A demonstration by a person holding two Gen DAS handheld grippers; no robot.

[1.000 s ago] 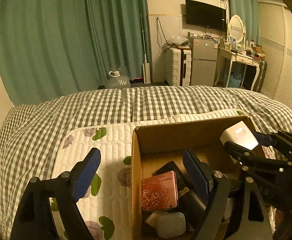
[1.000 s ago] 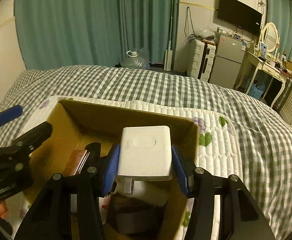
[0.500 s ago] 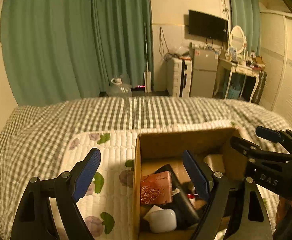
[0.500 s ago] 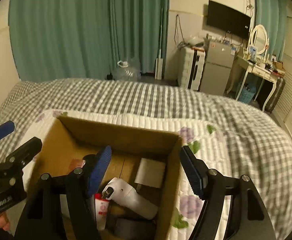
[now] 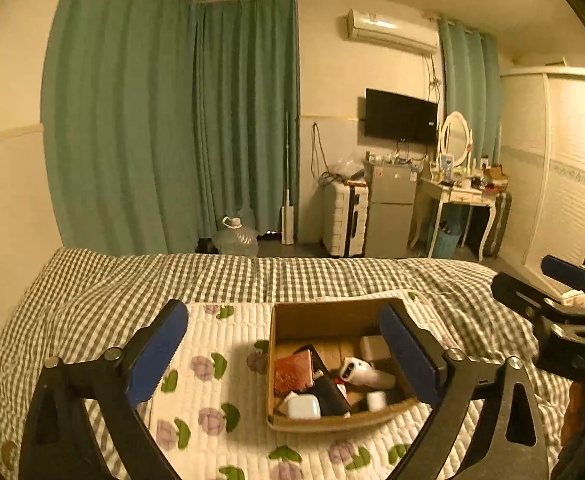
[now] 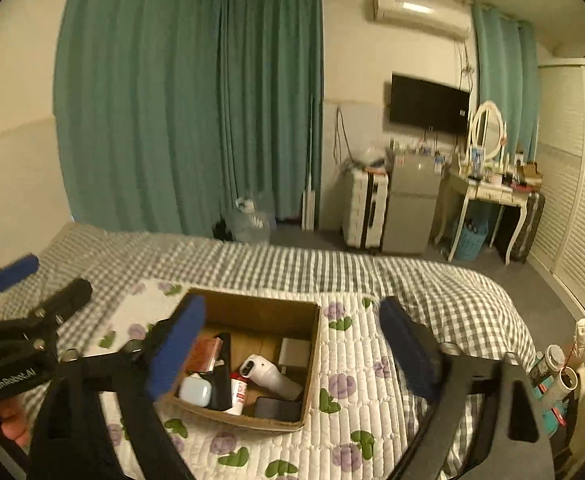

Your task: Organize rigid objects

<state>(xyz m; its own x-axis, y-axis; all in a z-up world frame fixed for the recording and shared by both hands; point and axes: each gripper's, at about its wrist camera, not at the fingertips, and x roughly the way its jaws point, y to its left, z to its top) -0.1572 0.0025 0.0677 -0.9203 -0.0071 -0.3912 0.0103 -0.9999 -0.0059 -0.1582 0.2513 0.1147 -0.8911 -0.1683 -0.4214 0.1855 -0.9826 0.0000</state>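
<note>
The bed (image 6: 432, 280) carries a quilt (image 6: 344, 412), and on it stands the box (image 6: 310, 344) with the charger (image 6: 294, 352), the case (image 6: 195, 391) and other small things inside. The sorting seems finished or between items; a next move would need a new object. Both the left gripper (image 5: 284, 354) and right gripper (image 6: 292, 354) are wide open, hold nothing, and hang above the box
</note>
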